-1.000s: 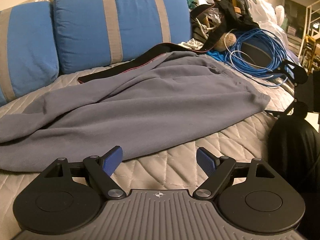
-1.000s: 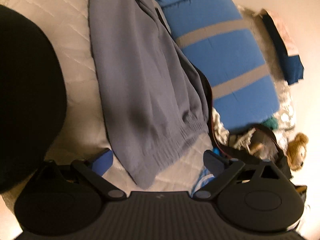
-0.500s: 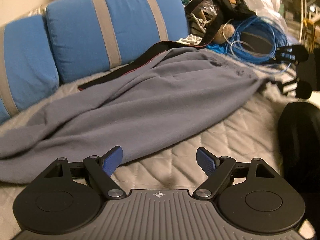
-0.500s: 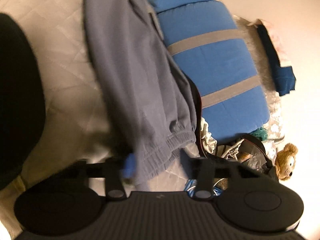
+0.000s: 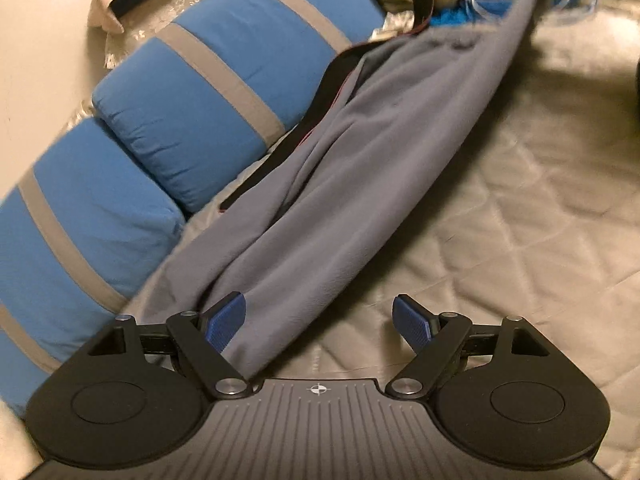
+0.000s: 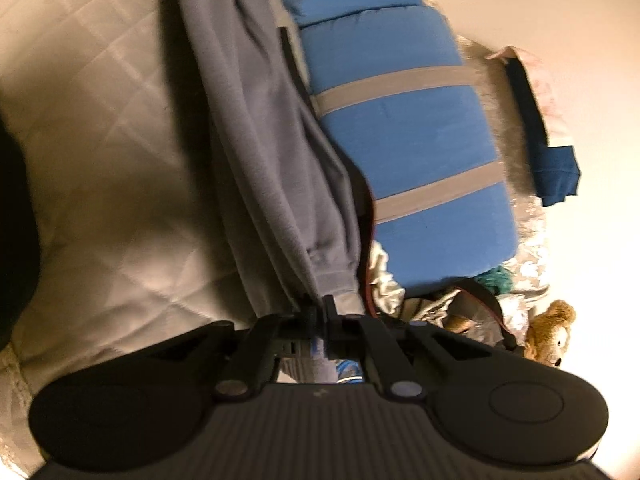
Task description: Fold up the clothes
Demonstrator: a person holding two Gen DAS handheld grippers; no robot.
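Note:
A grey fleece garment [image 5: 380, 152] lies stretched in a long narrow band across the quilted bed [image 5: 520, 220], beside the blue pillows. My left gripper [image 5: 320, 316] is open. The garment's near end runs between its jaws, close to the left blue pad [image 5: 224, 322], and the pads do not press on it. In the right wrist view the garment [image 6: 256, 140] leads down to my right gripper [image 6: 318, 314]. Its jaws are closing and pinch the fabric just below the ribbed cuff [image 6: 332, 268].
Blue pillows with grey stripes [image 5: 224, 92] [image 6: 400, 132] line the wall. A black strap [image 5: 320, 96] lies under the garment's far edge. Blue cable [image 5: 452, 16], bags and a teddy bear [image 6: 552, 332] crowd the bed's end. A dark blue cloth [image 6: 556, 172] lies behind the pillows.
My right gripper has closed on the garment's ribbed end and lifted it, pulling the cloth taut. My left gripper has rolled and sunk toward the other end, which now lies between its jaws.

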